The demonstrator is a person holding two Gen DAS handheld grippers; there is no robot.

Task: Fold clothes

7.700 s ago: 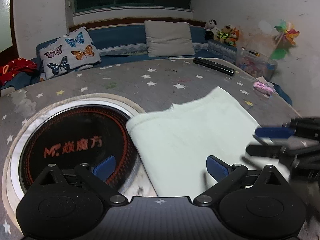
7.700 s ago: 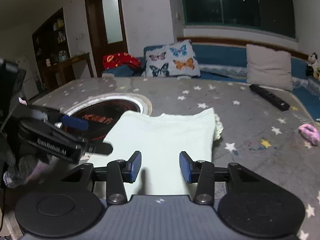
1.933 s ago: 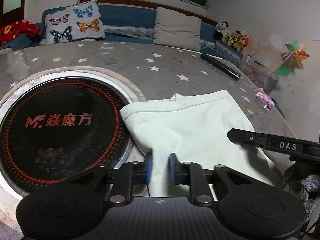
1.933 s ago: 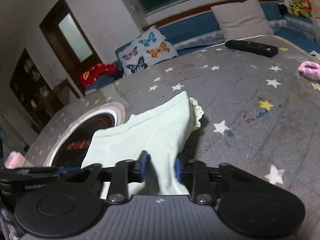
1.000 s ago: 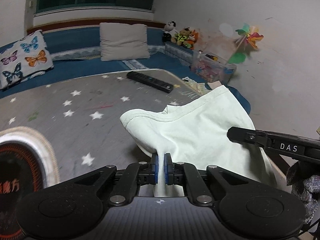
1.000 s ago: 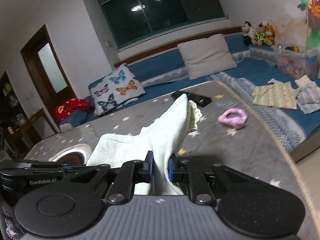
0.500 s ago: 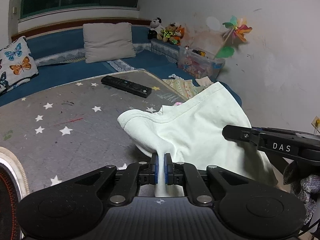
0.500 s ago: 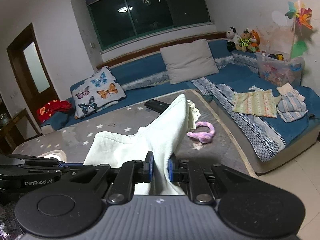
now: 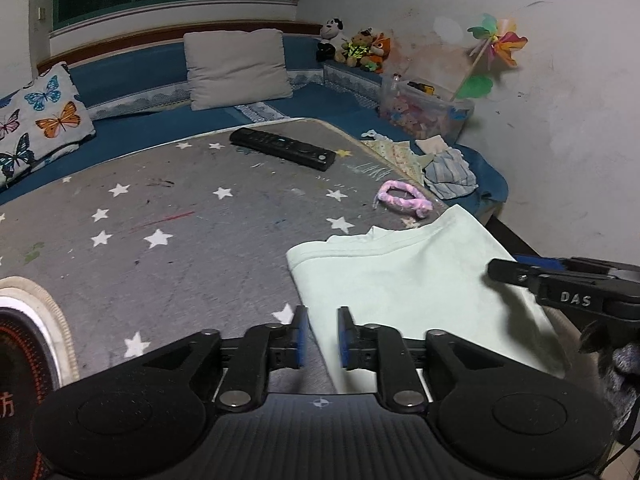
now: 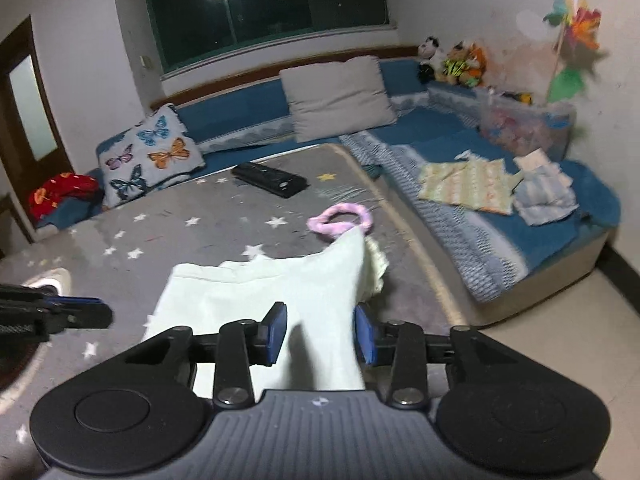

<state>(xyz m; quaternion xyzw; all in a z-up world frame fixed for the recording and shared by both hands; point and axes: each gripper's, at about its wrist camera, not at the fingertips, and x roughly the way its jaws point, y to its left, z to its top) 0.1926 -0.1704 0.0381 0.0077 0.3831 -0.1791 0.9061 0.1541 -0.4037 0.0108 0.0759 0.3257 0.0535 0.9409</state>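
A pale green folded garment (image 9: 400, 276) lies flat near the right corner of the grey star-patterned table (image 9: 180, 240). The left gripper (image 9: 321, 336) is at the garment's near left edge. Its jaws are opening, and the cloth edge runs between the blue pads without being pressed. In the right wrist view the garment (image 10: 260, 292) runs up between the fingers of the right gripper (image 10: 320, 334). Those jaws are opening too and stand clear of the cloth. The right gripper (image 9: 500, 270) hovers over the garment's right side in the left view, and the left gripper (image 10: 92, 312) shows at the left edge here.
A black remote (image 9: 282, 148) and a pink hair band (image 9: 402, 200) lie beyond the garment. A round black cooktop (image 9: 16, 360) is set into the table at the left. The table edge runs close on the right, with a blue bench holding folded clothes (image 10: 468, 188) beyond it.
Both grippers went from shut on the hanging garment to jaws apart. They sank toward the table, and the garment now lies spread on it.
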